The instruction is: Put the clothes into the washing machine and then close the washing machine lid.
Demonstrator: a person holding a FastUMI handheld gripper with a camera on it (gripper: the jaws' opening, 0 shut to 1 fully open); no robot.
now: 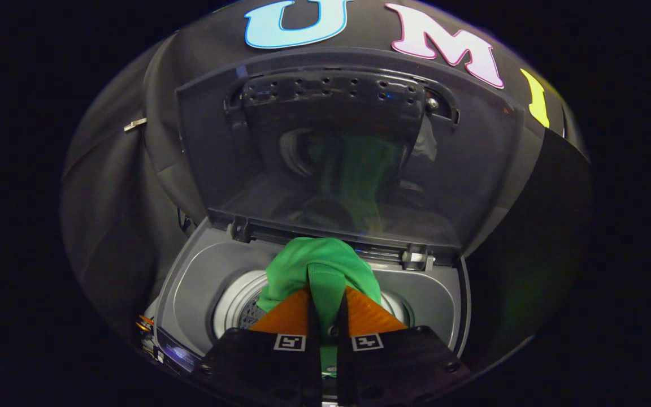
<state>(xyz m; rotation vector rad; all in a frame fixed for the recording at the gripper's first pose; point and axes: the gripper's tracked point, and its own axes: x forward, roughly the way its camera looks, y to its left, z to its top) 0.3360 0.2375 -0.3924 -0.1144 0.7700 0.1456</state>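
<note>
Your gripper point(325, 294) fingers, clamped on the green garment point(320, 265), hide most of the drum point(235, 305); the garment's lower end is hidden behind them too.

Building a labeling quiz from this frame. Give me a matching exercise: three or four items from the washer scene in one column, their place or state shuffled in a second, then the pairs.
Column one:
1. green cloth
2. washing machine lid
3. drum
4. gripper

Column two:
A. raised open, standing behind the tub opening
B. shut, both fingers pressing on fabric
C. pinched between the fingers, bunched over the opening
D. pale ring below the cloth, inside the grey top

Pairs: 1-C, 2-A, 3-D, 4-B
</note>
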